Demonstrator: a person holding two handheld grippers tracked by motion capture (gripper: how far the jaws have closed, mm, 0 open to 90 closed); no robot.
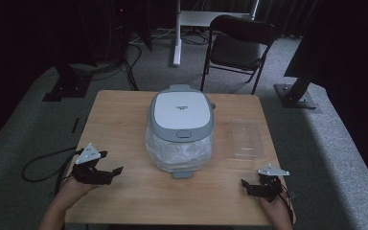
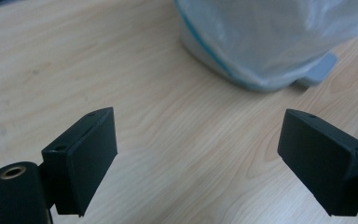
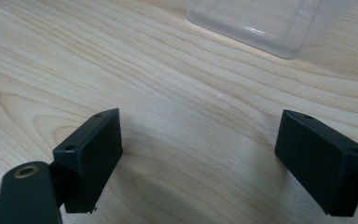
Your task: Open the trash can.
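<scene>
Wood: pale-grained tabletop (image 1: 124,124) carries everything in play
Cooker: a grey-and-white rice cooker (image 1: 180,115) sits at mid-tabletop, lid down, its lower body wrapped in clear crinkled plastic film (image 1: 178,153)
Cooker close up: in the left gripper view the wrapped base (image 2: 279,42) lies ahead and to the right of the jaws, with a grey tab at its foot
Tray: a clear plastic tray (image 1: 246,138) lies flat just right of the cooker, apart from it; its long axis runs away from the person
Tray close up: its near corner (image 3: 270,23) sits ahead of the right jaws, slightly right of centre
Left claw (image 1: 106,167): jaws wide, nothing between them, bare wood underneath (image 2: 196,154); it hovers at the near left of the tabletop, pointing right toward the cooker
Right claw (image 1: 251,184): jaws wide and empty over bare wood (image 3: 198,158), near the front right edge, with the tray just beyond it
Key relation: the cooker lies between the two hands and farther in; from the left claw it is up and to the right, well apart
Nearer hand: by my judgement the left claw is the one aimed at the wrapped cooker, while the right is closer to the tray
Coming move: probably a reach inward to the film or the front tab, which calls for the jaws staying wide until they straddle it
</scene>
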